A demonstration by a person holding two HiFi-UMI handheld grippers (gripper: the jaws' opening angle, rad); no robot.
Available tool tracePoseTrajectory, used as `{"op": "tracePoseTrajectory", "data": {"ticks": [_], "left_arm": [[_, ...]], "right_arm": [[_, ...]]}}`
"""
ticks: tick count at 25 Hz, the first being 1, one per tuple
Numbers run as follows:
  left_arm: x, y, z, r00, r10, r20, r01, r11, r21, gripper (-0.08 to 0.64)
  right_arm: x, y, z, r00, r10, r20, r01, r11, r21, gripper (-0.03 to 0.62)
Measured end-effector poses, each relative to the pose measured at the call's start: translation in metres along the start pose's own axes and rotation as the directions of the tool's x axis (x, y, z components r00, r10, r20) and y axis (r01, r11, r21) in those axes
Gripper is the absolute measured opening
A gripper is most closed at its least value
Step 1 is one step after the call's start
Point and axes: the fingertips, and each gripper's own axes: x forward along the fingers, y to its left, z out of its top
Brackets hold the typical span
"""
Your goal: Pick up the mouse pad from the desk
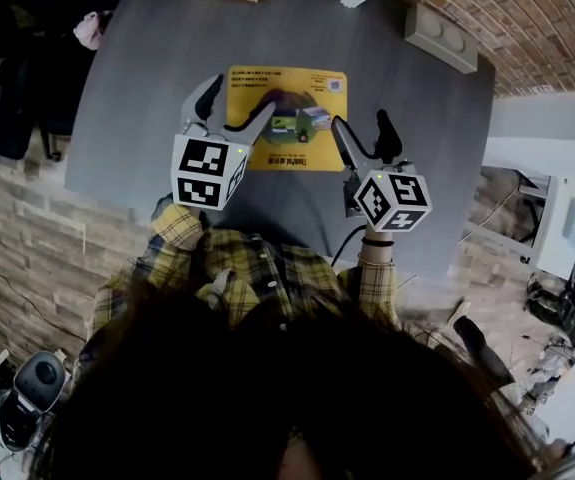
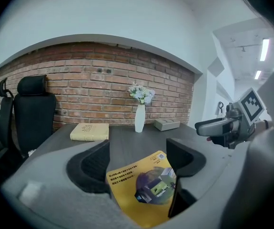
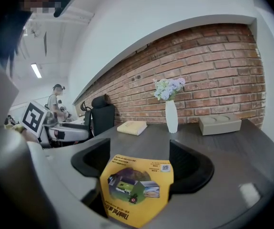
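Mouse pad [image 1: 287,118]: flat on table [image 1: 147,88]; left hand-held gripper [image 1: 235,108], right hand-held gripper [image 1: 360,133] at near edge, jaws apart, empty, likely poised for pickup.

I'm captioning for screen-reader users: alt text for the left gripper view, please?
The open black jaws of the left gripper frame a yellow mouse pad lying flat on a dark grey desk. Behind are a white vase of flowers and a tan book, before a brick wall.
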Motion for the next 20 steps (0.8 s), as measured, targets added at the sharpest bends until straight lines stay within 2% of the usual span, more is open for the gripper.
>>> {"op": "tracePoseTrajectory", "data": {"ticks": [11,20], "left_arm": [[0.025,0.007,-0.041,0.994,-0.023,-0.107,0.020,0.999,-0.036,0.367],[0.049,0.019,-0.098,0.971,-0.004,-0.238,-0.012,0.998,-0.068,0.356]], "right_arm": [[0.020,-0.011,-0.028,0.997,0.004,-0.075,0.000,0.999,0.049,0.367],[0.042,-0.024,-0.066,0.985,0.020,-0.172,-0.002,0.995,0.104,0.365]]}}
